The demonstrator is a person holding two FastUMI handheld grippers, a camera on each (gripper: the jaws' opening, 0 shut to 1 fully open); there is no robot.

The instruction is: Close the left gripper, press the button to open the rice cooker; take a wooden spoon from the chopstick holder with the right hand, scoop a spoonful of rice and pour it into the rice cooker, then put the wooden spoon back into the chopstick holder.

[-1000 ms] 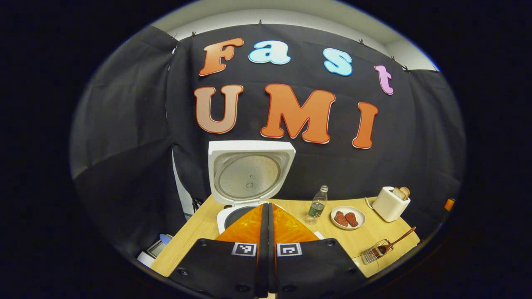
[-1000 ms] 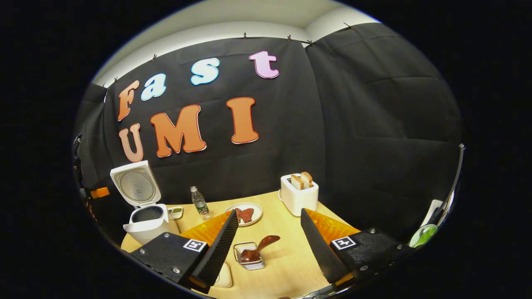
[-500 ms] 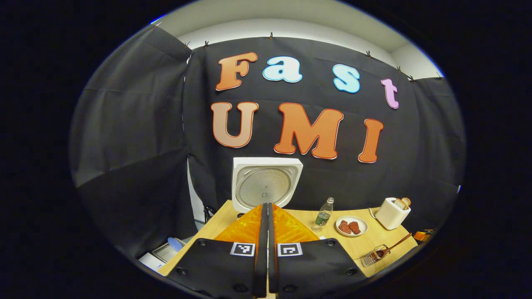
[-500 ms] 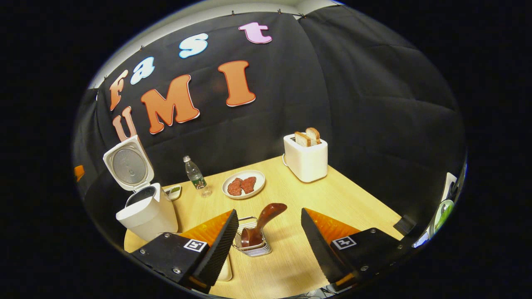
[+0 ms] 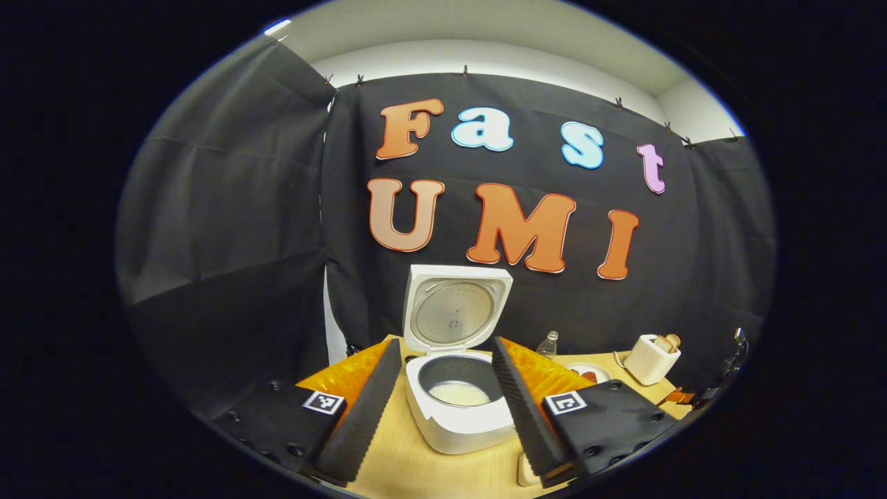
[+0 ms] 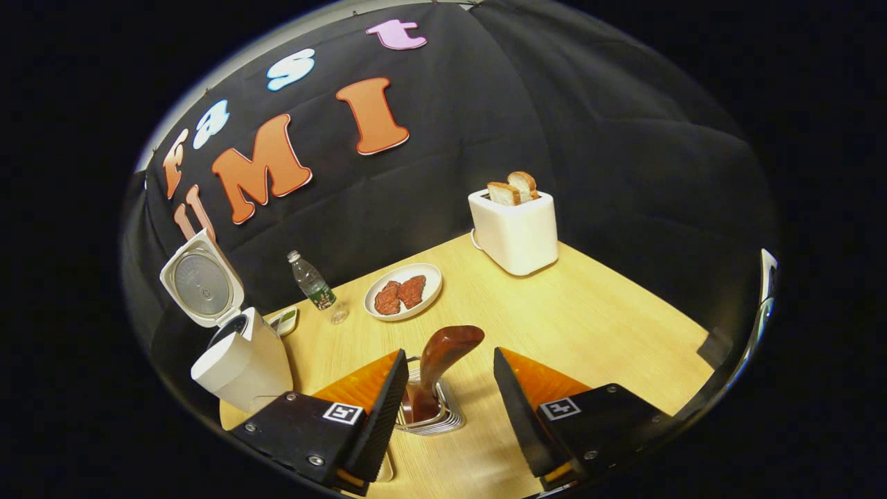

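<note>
Spread fingers frame wooden spoon in its wire holder

The right gripper (image 6: 443,395) hangs released, ribbed black pads either side of the glossy brown wooden spoon (image 6: 440,357) leaning in the wire chopstick holder (image 6: 431,416). The left gripper (image 5: 443,402), also parted, brackets the white rice cooker (image 5: 459,405), lid up, on the pale wooden table (image 6: 589,319); plate (image 6: 404,291), bottle (image 6: 312,283) and toaster (image 6: 514,225) stand beyond.
</note>
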